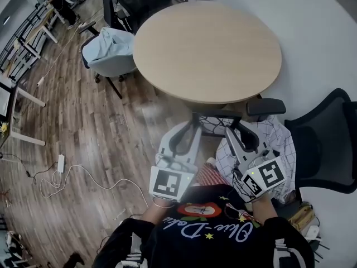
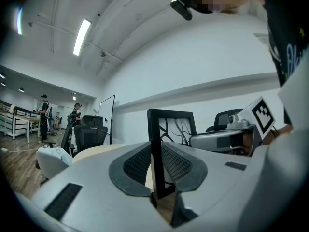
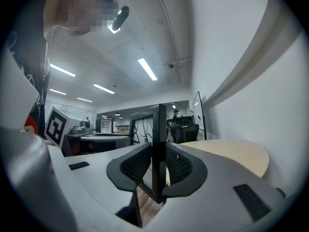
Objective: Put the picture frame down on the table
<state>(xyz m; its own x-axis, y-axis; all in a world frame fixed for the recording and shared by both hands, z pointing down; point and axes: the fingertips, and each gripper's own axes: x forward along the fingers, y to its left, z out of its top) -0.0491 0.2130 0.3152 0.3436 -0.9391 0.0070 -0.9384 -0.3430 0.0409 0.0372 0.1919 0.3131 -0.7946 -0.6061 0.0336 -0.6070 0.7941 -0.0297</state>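
Picture frame [image 1: 215, 118] isn't on the table [image 1: 206, 49] yet. It hangs upright just short of the near edge of that round, light-wood top. Left gripper [image 1: 193, 123] has its jaws clamped on one side bar of the frame, pads pressing the black edge from both sides. Right gripper [image 1: 232, 128] pinches the opposite side bar the same way. Black rim, pale picture with dark curvy lines inside. Black office chair [image 1: 329, 144] sits off to the right.

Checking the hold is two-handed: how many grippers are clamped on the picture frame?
2. The left gripper clamps the picture frame by its left edge; the right gripper clamps its right edge. None hidden.
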